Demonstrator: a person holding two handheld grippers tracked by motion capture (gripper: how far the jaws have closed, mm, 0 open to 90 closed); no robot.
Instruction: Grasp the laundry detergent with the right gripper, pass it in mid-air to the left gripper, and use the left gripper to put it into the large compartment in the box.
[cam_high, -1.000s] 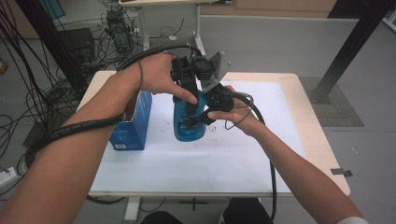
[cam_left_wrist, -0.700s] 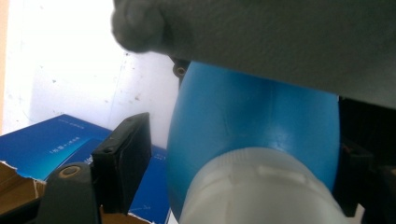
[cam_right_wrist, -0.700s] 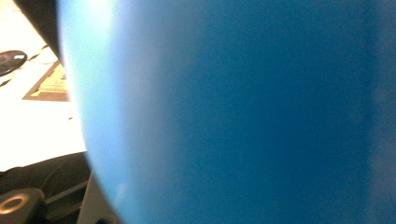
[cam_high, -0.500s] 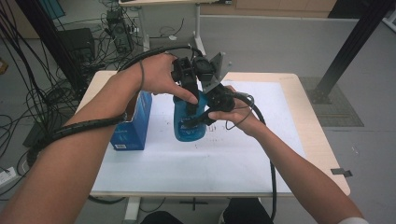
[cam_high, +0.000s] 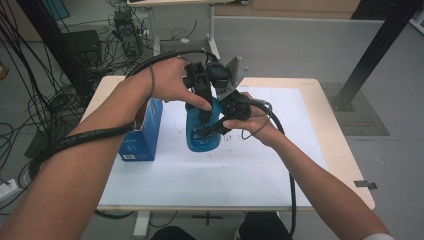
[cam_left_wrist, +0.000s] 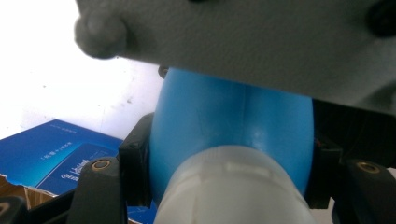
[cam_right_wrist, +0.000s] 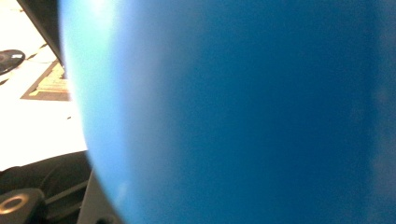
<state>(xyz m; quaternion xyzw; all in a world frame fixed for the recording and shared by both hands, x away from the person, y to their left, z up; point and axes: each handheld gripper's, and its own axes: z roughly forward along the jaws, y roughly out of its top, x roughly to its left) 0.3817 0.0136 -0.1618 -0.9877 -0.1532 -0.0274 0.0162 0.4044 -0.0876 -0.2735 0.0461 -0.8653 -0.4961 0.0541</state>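
Right gripper (cam_high: 207, 131) clamps low across the blue bottle (cam_high: 202, 137), jaws closed on its body. Left gripper (cam_high: 202, 90) grips the bottle's white-capped neck from above. The bottle seems upright on the white sheet (cam_high: 210, 175). Blue carton (cam_high: 142, 137) just beside it, apart.
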